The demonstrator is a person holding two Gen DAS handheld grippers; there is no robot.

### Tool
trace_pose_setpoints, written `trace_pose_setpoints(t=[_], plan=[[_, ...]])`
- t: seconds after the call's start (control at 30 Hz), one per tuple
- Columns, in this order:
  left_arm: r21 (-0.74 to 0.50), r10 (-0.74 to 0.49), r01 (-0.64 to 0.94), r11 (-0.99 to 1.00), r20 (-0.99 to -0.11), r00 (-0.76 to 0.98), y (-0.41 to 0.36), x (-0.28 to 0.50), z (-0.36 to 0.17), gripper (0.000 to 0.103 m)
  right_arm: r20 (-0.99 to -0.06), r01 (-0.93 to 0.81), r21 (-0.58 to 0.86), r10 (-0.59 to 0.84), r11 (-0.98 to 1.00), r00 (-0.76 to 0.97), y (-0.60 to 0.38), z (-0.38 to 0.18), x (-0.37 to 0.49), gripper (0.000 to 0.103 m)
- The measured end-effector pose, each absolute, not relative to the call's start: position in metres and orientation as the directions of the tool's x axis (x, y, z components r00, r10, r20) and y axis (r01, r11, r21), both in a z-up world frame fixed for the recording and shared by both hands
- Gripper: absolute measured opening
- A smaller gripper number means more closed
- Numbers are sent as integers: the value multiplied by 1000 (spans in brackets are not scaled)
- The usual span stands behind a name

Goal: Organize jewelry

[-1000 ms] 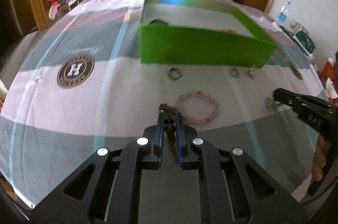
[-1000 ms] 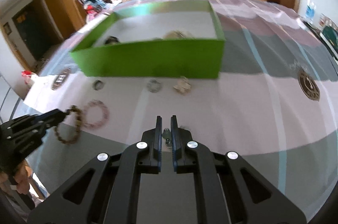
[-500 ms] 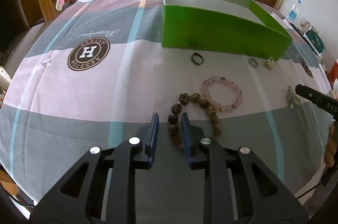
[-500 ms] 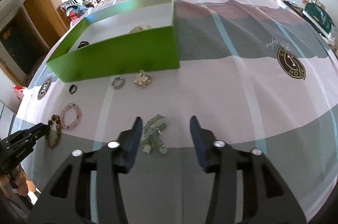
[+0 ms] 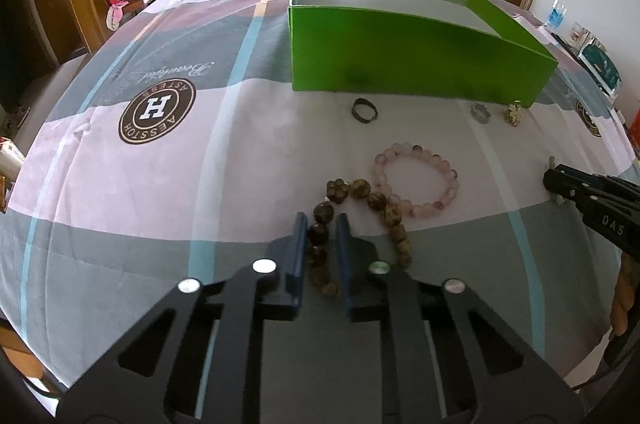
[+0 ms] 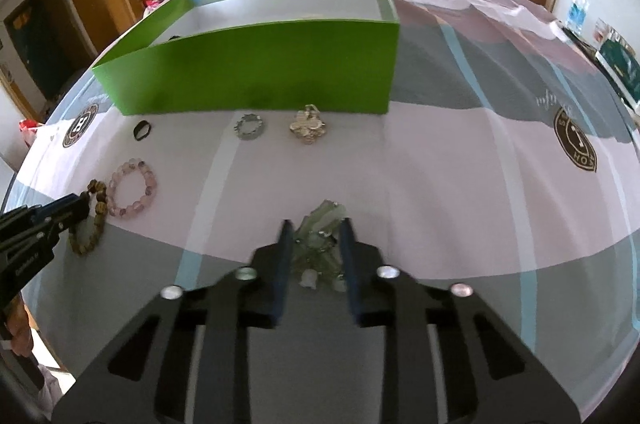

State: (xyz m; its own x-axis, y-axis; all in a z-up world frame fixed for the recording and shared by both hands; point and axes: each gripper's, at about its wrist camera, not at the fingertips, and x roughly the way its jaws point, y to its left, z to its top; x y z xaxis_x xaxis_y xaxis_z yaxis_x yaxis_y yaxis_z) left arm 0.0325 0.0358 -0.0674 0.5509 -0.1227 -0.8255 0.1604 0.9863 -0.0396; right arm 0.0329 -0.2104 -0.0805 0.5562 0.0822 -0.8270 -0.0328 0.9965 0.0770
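The tablecloth (image 5: 120,184) has a round brown badge (image 5: 157,111), left of middle: big "H" ringed by "AESSTOH". Upside-down cursive above it looks like "Beautiful". The right gripper (image 5: 554,180) at the frame's right edge reads "DAS".

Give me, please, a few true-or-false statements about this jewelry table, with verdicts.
1. The pink bead bracelet lies on the tablecloth, outside the green box. True.
2. The dark ring is inside the green box. False: it lies on the tablecloth in front of the box's near wall.
3. The brown bead bracelet touches the pink bead bracelet. True.
4. The green box has a lid on. False: its top is open.
5. The silver ring is stacked on the gold ornament. False: they lie side by side, apart.
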Motion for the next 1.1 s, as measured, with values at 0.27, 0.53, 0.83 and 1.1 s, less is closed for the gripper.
trace_pose_setpoints(t=[0.27,0.53,0.83,1.1], plan=[[-55,-135,160,986,-824,550,33,33,-67,11,-822,-75,67,98,995,562,-199,-78,30,12],[-51,-148,189,981,-824,548,21,29,-68,11,-820,-121,103,153,987,551,-188,-77,25,15],[-40,-129,170,985,-821,557,22,30,-68,16,-813,-65,78,101,995,574,-195,-76,26,40],[-36,-127,171,985,-820,558,21,30,-68,16,-807,-45,70,83,997,585,-199,-73,25,39]])
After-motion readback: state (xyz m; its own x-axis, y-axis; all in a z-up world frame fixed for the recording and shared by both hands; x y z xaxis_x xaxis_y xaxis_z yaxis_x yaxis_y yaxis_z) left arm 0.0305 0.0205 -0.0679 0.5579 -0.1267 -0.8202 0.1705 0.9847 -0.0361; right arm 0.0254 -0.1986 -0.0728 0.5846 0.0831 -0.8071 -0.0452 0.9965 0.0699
